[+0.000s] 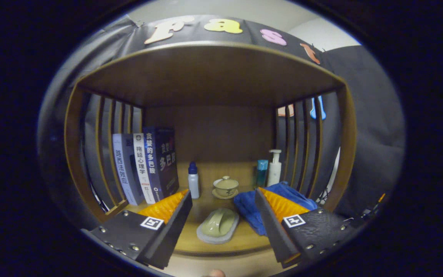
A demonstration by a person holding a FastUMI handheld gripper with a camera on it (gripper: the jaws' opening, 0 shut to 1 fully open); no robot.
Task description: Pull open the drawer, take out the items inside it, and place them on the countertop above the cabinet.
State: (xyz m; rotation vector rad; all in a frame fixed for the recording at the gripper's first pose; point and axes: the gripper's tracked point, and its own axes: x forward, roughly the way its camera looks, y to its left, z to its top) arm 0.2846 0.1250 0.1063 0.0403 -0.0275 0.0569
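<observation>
Gripper view: I see a green cup [219, 222] tipped on its grey coaster [217, 235], low centre on the countertop [225, 244], between the spread fingers of the gripper [221, 200], nothing held; blue cloth [250, 209] right, books [144, 165] left

Three upright books [144, 167] at the far left of the shelf [210, 77] read 路西法效应, 拖延心理学 and 贪婪的多巴胺 on their spines, while the gripper [222, 190], its fingers [167, 231] spread and empty, carries square coded markers [152, 222].
</observation>
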